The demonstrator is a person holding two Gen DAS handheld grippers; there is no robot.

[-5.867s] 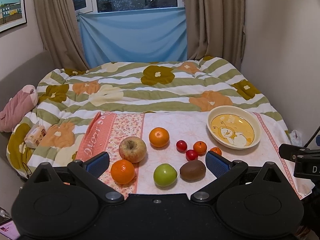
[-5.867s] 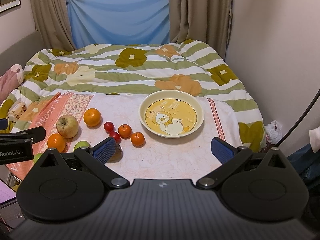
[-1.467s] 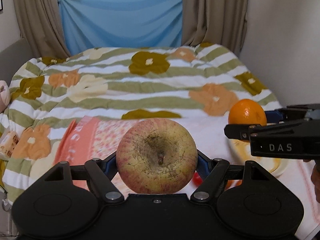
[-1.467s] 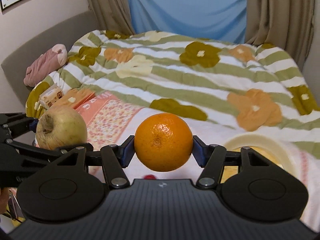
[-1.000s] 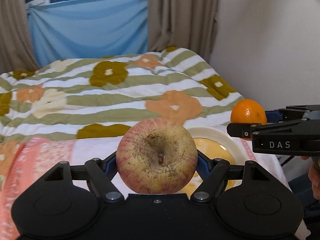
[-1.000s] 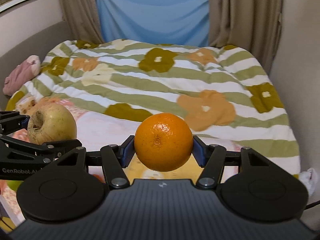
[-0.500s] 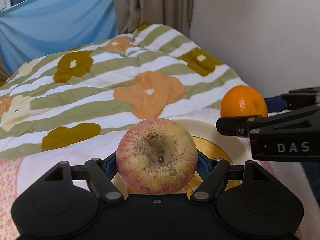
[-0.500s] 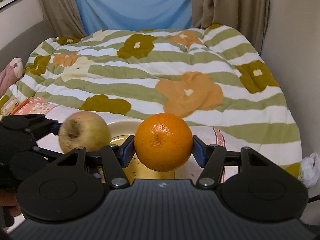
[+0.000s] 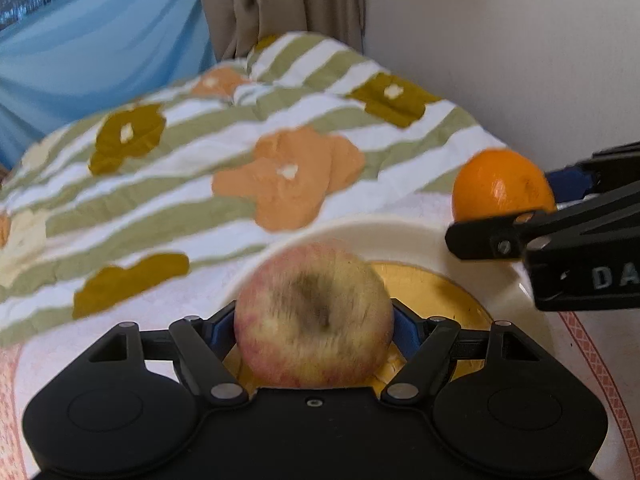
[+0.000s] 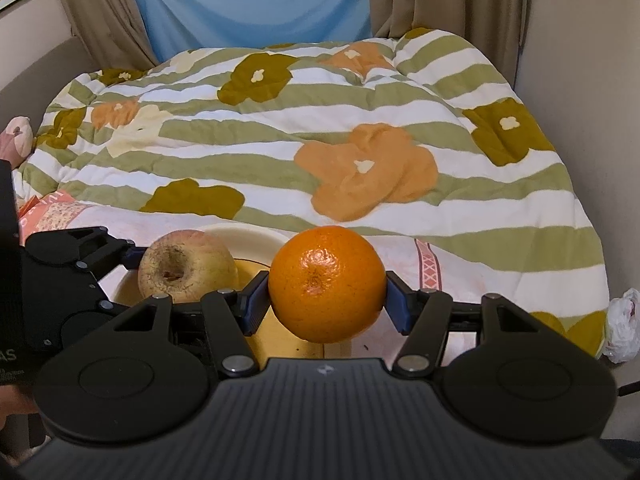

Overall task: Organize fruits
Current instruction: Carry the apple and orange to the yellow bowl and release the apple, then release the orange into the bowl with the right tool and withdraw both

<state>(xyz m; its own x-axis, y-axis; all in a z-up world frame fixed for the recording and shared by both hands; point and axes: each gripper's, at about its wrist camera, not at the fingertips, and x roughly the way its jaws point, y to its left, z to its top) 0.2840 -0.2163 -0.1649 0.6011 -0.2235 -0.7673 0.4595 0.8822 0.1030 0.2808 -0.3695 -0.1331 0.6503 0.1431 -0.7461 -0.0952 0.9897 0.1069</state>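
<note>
While both fruits hang over the cream bowl [image 9: 404,236], neither appears to rest in it yet. The left gripper [image 9: 314,330] has just been widening its jaws, the blurred apple [image 9: 314,316] between them, seemingly slipping loose. The right gripper [image 10: 326,298] clamps the orange [image 10: 326,284]. Other fruit, out of view, presumably remains. Partial lettering "DA" shows on the right gripper's body.

1. My right gripper [image 10: 327,300] clamps an orange [image 10: 326,283] between its blue pads.
2. Left gripper [image 10: 132,258] comes in from the left with an apple [image 10: 186,266] between its fingers, its jaws just been opening.
3. Both fruits hang over the cream bowl [image 10: 256,236].
4. Flowered quilt [image 10: 320,140] on the bed behind.
</note>
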